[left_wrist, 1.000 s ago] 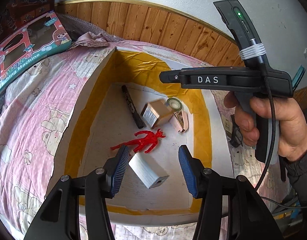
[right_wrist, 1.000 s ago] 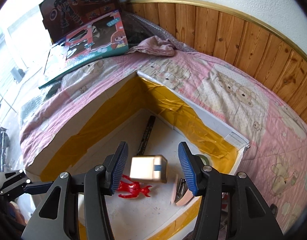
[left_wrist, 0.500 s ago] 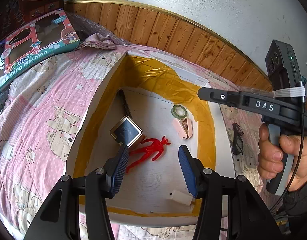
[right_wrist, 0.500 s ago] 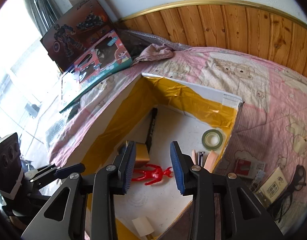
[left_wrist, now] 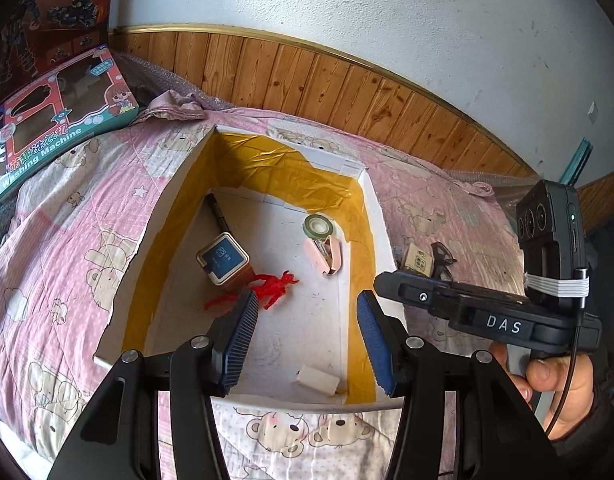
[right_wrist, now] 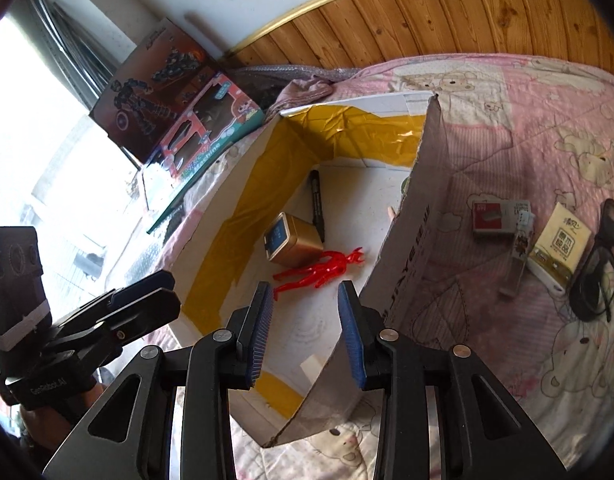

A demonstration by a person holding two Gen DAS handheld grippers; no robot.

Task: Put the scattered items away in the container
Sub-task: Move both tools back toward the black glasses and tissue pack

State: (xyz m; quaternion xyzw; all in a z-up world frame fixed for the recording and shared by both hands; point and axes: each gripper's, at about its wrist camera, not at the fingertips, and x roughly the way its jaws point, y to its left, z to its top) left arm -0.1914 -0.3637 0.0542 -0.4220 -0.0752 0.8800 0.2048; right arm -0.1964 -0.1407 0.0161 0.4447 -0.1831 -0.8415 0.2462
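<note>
- In the right wrist view, at the lower left, we see the left hand-held gripper (right_wrist: 147, 300); from its own camera its blue pads stand wide apart with nothing between them, hovering over the near end of the container (left_wrist: 371, 216).
- The container, a shallow cardboard box lined with yellow tape, fills the middle of both frames and rests on the pink bed quilt (right_wrist: 527, 100). Already inside: a black marker (right_wrist: 317, 208), a gold tin (right_wrist: 291, 242), a red figure (right_wrist: 321, 270), a tape roll (left_wrist: 318, 225), a pink stapler (left_wrist: 326, 254) and a small white block (left_wrist: 317, 380).
- At centre bottom of the right wrist view, the right hand-held gripper (right_wrist: 307, 328) is empty too, its pads moderately apart above the box's near wall.
- Right of the box, still on the quilt: a red and grey small box (right_wrist: 493, 220), then a slim clear tube (right_wrist: 519, 256) lying lengthwise; we judge both light. The box is stiff enough to pinch across its short sides, while the tube looks slippery and likely to roll, so we would grip it mid-length.
- Further right, the yellow packet (right_wrist: 559, 248) looks soft and compressible; we would take it across its narrow width.
- At the far right, the black glasses (right_wrist: 595, 264) seem fragile, with thin arms; we would close gently on the frame's bridge, not the lenses.
</note>
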